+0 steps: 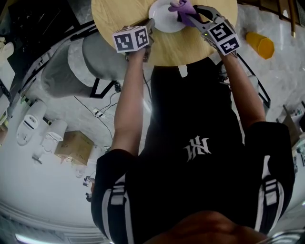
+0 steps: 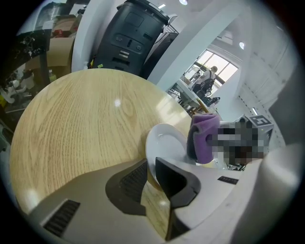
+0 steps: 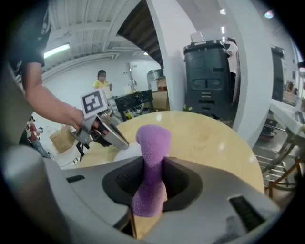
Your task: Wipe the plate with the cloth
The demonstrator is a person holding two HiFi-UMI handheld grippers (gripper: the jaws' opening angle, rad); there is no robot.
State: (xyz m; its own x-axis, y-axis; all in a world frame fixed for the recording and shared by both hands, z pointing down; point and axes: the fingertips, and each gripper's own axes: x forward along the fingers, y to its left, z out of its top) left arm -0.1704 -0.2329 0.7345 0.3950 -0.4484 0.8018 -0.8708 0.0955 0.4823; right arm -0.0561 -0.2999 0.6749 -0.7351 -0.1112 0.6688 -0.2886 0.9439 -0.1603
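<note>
Right gripper [image 3: 151, 177] jaws clench the soft, light purple cloth [image 3: 153, 143], which sits on the white plate [image 2: 164, 143]. Left gripper [image 2: 151, 175] jaws pinch the plate's rim. Plate looks stiff, slippery and breakable, so grip it by the rim.

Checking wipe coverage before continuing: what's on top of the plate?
The purple cloth, clamped in the jaws of the right gripper, covers the far right part of the plate; the jaws of the left gripper pinch its left rim. The rest shows bare white. Beneath the cloth is hidden.
</note>
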